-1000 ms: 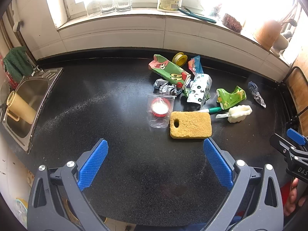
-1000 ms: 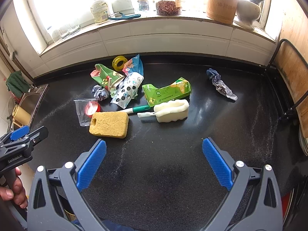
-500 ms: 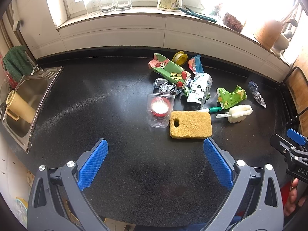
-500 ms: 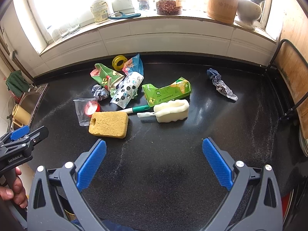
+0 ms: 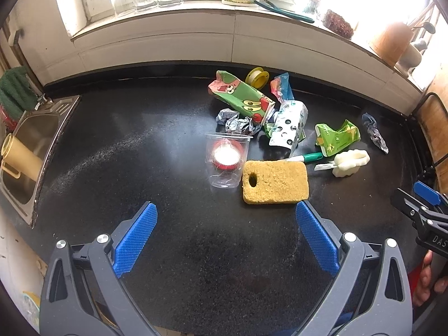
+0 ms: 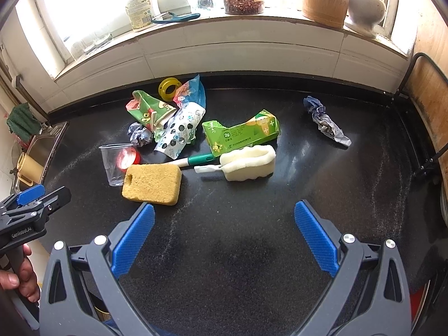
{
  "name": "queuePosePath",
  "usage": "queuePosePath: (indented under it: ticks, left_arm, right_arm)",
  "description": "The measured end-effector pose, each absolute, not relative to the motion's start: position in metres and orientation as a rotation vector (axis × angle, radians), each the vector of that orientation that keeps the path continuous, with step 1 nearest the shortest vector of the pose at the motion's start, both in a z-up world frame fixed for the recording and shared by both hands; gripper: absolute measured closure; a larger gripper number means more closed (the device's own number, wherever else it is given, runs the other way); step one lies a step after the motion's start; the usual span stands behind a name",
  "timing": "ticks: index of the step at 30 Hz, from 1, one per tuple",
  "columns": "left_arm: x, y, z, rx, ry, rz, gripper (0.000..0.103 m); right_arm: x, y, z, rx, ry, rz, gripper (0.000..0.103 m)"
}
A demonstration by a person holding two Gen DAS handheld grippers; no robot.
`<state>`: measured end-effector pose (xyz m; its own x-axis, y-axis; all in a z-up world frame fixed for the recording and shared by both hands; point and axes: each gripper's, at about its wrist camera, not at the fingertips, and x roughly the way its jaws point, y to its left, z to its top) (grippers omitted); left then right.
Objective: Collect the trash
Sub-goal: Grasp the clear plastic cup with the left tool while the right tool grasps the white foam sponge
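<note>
Both tongs spread wide, nothing between the pads. My left tongs [image 5: 226, 233] hover low over the near side of the black bench [image 5: 140, 145]; right tongs [image 6: 224, 232] likewise, further right.

Trash sits clustered mid-bench toward the back wall: red-green cartoon carton [image 5: 240, 98], crumpled foil wad [image 5: 236, 123], spotted white pouch [image 5: 288, 126], blue wrapper [image 5: 281, 88], torn green pack [image 6: 240, 133]. One twisted grey wrapper [image 6: 326, 121] lies well apart to the right.

Yellow sponge [image 5: 275, 182] is nearest my left tongs, just beyond the right pad. Clear plastic cup [image 5: 226, 162] stands beside it, something red seen through it. White foam brush [image 6: 247, 162] and green-white pen [image 6: 193, 160] lie right of the sponge. Sink [image 5: 25, 151] at far left.
</note>
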<state>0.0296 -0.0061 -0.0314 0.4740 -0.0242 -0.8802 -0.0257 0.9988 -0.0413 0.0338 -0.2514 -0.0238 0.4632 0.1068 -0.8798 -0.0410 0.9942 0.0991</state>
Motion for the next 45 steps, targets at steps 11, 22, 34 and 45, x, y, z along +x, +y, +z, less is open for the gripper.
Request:
queuePosePath:
  ticks: [11,22,34,45]
  left_arm:
    - [0.083,-0.003,-0.095,-0.056,1.113,-0.074,0.006]
    - [0.138,0.001,-0.145,-0.055,1.147,-0.059,0.022]
    - [0.115,0.012,-0.105,-0.088,1.103,-0.061,0.052]
    - [0.048,0.023,-0.065,-0.112,1.053,-0.033,0.052]
  right_arm:
    - [0.093,-0.288,-0.096,0.237,1.230,0.046,0.006]
    - [0.137,-0.286,-0.144,0.277,1.307,0.014,0.025]
    - [0.118,-0.294,-0.112,0.298,1.231,0.075,0.094]
    - [0.072,-0.281,-0.064,0.236,1.124,0.131,0.095]
